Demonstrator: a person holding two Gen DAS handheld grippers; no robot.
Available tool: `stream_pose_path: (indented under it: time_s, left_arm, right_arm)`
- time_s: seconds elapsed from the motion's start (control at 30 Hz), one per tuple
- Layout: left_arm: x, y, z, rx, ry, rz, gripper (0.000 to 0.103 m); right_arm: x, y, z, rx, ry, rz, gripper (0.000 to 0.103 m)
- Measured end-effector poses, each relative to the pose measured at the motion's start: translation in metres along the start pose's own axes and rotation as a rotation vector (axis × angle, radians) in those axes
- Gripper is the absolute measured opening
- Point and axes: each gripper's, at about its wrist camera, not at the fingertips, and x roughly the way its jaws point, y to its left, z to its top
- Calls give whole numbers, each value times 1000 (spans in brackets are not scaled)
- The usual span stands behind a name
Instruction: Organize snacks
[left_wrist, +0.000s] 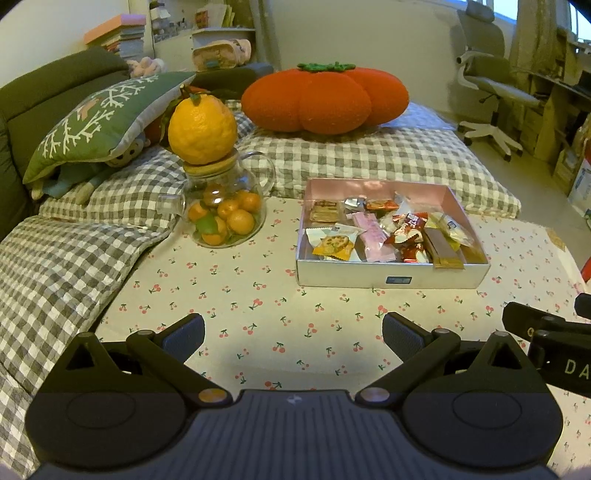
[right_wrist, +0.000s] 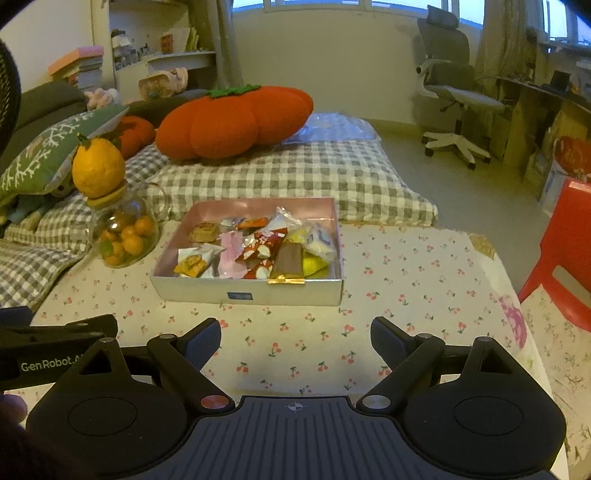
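Two grippers hung low over a cherry-print cloth (left_wrist: 258, 295), each with its fingers spread wide and nothing between them: the left gripper (left_wrist: 293, 338) near the cloth's near edge, the right gripper (right_wrist: 295, 341) just beside it on the right. Bare cloth lay between both tools and the box (left_wrist: 391, 275), with nothing in the way.

The box, shallow and pale with a pink inside, sat on the cloth's far half, its long side running left to right and its near wall, marked by a small dark label (right_wrist: 240, 296), facing the grippers. Wrapped snacks (left_wrist: 391, 232) filled it in a loose heap: a cookie pack (left_wrist: 332, 245) at near left, a pink wrapper (left_wrist: 375, 236) lying near to far, a brown bar (right_wrist: 290, 264) with its gold end resting on the near rim.

Left of the box, well apart from it, stood a glass teapot (left_wrist: 225, 210) of small oranges, a large citrus (left_wrist: 202, 127) balanced on its lid. Beyond lay checked bedding (left_wrist: 369, 158), a persimmon cushion (left_wrist: 325, 98) and a green pillow (left_wrist: 103, 118); an office chair (right_wrist: 454, 92) stood far right, and a red stool (right_wrist: 565, 251) at the right edge.
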Motion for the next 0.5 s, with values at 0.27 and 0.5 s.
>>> stream_pose_path:
  time_s: [0.27,0.5]
  left_arm:
    - [-1,-1,-1,8,1,-2,103]
    - [-1,-2,-1,3,8,-6,103]
  right_arm:
    - [-1,0,-1,2,1,2,90]
    - [0,0,0,7,-1,1,91]
